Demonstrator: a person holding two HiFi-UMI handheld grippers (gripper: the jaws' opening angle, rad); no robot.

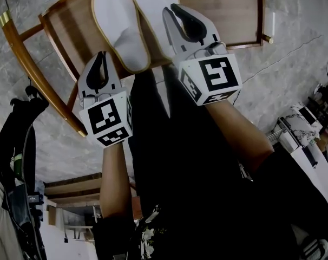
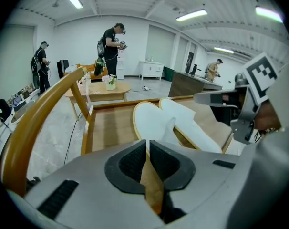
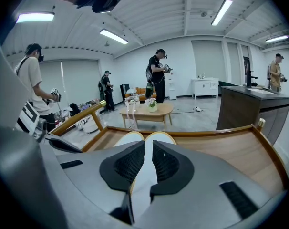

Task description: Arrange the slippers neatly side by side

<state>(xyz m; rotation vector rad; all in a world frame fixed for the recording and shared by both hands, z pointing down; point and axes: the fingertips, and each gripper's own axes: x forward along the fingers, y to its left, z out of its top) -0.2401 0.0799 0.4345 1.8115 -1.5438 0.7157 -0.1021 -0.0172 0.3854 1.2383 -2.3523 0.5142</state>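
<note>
Two white slippers with tan trim lie side by side on a wooden chair seat (image 1: 229,10), toes pointing away. The left slipper (image 1: 120,26) (image 2: 147,120) (image 3: 128,138) touches the right slipper (image 1: 150,4) (image 2: 192,123) (image 3: 159,137). My right gripper (image 1: 172,8) (image 3: 148,144) hangs over the right slipper's heel end. Its pads stand slightly apart, and white slipper shows through the narrow gap. My left gripper (image 1: 103,56) (image 2: 147,144) is shut and holds nothing. It sits at the seat's front edge, just short of the left slipper's heel.
The seat has a raised wooden rim, and a curved armrest (image 1: 23,53) runs along its left. Grey marble floor (image 1: 294,53) surrounds the chair. The holder's black-trousered legs (image 1: 169,161) fill the near side. Farther off are a low wooden table (image 3: 151,111), a dark counter (image 3: 252,104) and several standing people.
</note>
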